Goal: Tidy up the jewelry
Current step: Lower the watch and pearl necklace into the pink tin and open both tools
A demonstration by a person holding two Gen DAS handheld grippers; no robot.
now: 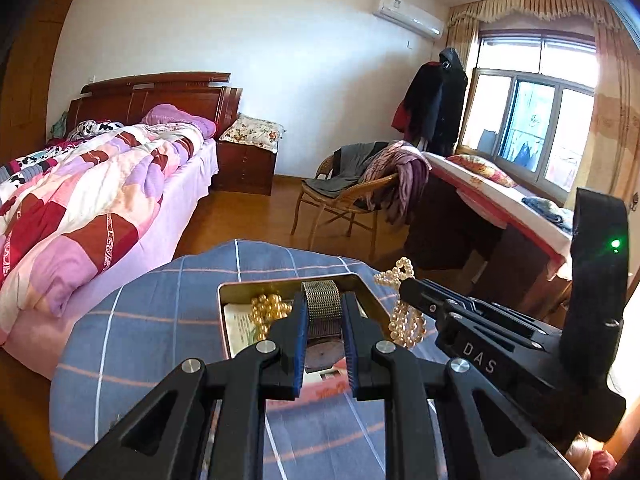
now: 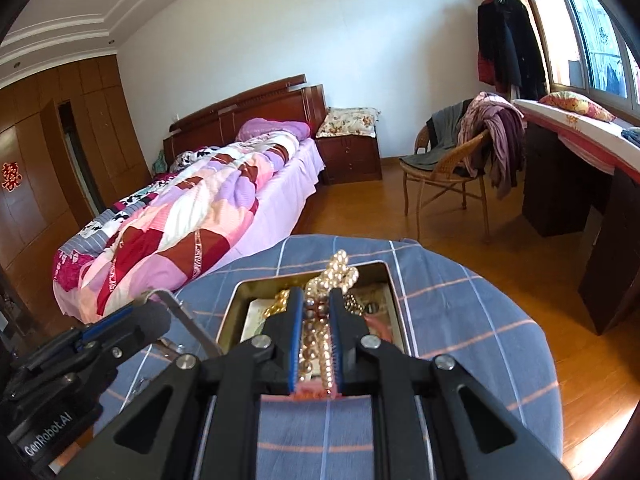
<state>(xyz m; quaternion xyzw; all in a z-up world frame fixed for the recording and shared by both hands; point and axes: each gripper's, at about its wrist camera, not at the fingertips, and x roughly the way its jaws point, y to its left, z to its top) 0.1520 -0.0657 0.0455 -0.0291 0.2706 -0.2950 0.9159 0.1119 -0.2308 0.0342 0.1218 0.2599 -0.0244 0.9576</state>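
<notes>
Metal mesh of a watch [image 1: 322, 308] is clamped in my left tongs [image 1: 324, 334], low centre, above the tin [image 1: 230, 292] on the checked surface [image 1: 160, 320]; my right tongs [image 2: 316, 340] grip a pearl necklace [image 2: 340, 268].

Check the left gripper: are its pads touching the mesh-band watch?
Touching. The left wrist view shows the left gripper with both blue pads pressed against the sides of the mesh-band watch, held over the open tin.

Right tool [image 2: 316, 312] clamps pearl strand [image 2: 320, 344] (over open tin [image 2: 394, 292]).
</notes>
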